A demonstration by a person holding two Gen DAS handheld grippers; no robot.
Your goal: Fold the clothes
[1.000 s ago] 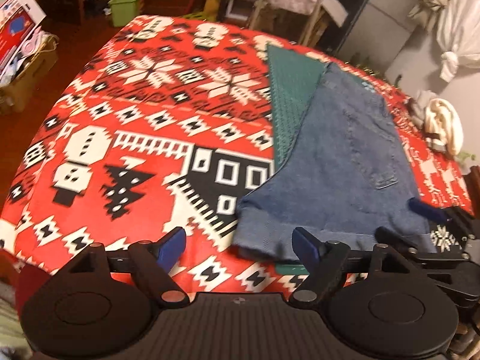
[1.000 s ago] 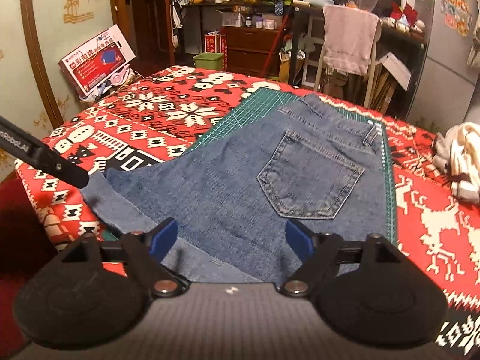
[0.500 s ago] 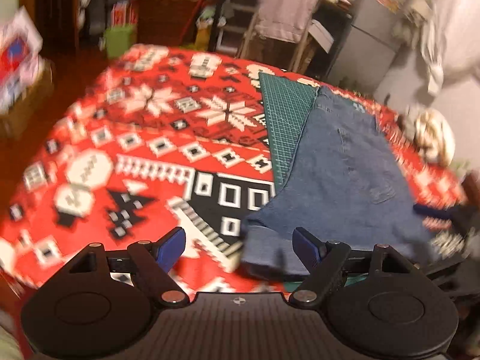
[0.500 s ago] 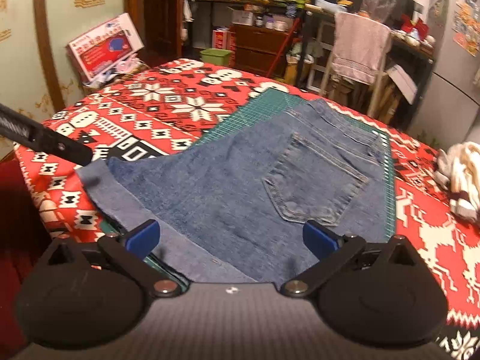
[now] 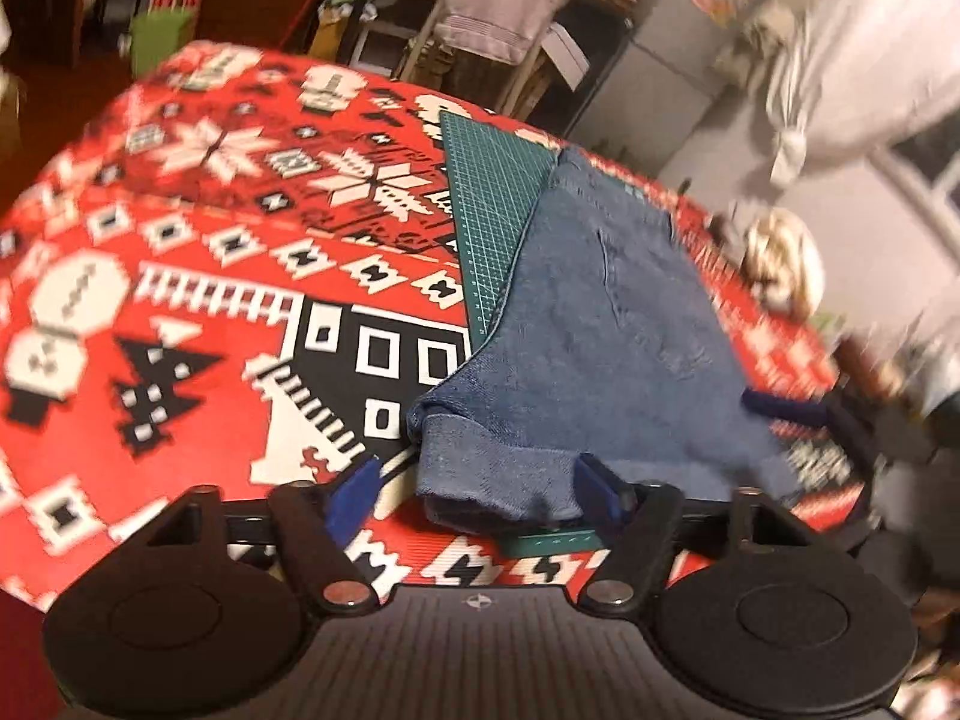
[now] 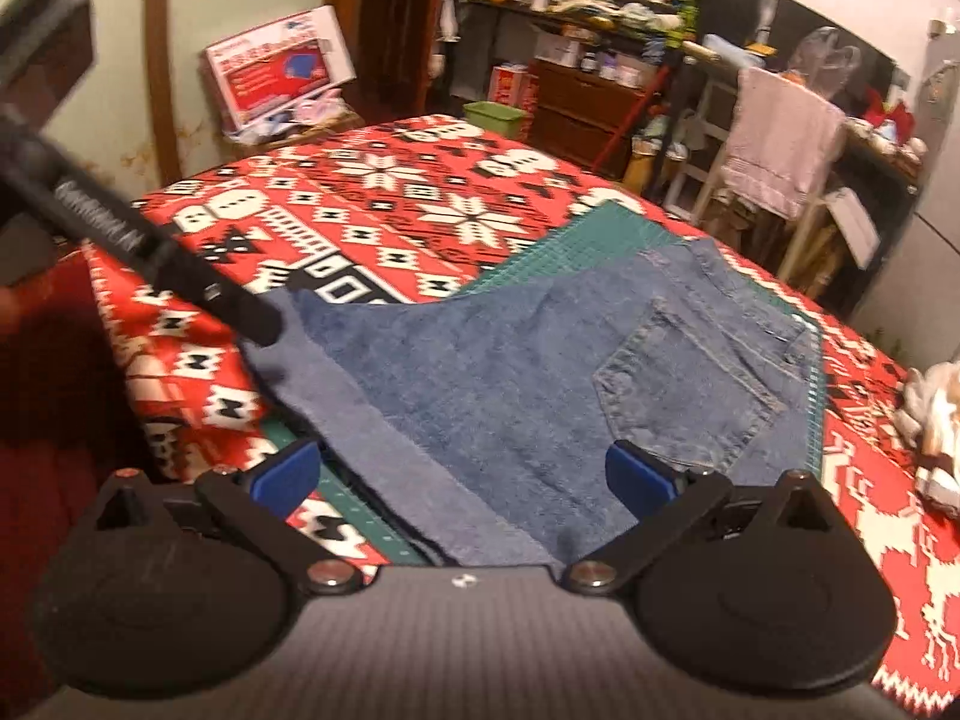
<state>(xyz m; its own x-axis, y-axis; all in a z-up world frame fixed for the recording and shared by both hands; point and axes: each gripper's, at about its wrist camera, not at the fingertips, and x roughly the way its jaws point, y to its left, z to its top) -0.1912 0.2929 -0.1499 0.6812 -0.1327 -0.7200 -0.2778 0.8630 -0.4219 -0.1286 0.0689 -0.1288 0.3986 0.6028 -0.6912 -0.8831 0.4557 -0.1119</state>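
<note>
Blue denim shorts (image 5: 600,324) lie flat on a green cutting mat (image 5: 486,204), back pocket up (image 6: 690,384). The cuffed leg hem hangs near the table's front edge. My left gripper (image 5: 477,492) is open, with the hem's left corner lying between its blue fingers. My right gripper (image 6: 462,477) is open wide over the hem's right part. In the right wrist view the left gripper (image 6: 180,264) reaches in from the left, its tip at the hem corner. The right gripper's blue finger (image 5: 780,414) shows at the shorts' right edge.
A red, white and black patterned cloth (image 5: 210,240) covers the table. A cream cloth bundle (image 6: 936,408) lies at the right edge. Behind the table stand a chair draped with a pink towel (image 6: 774,138), a green bin (image 6: 495,117) and cluttered shelves.
Both grippers have moved in closer to the shorts' hem. The left one shifted right so the cuff sits between its fingers. The right gripper's fingers have spread wider.
</note>
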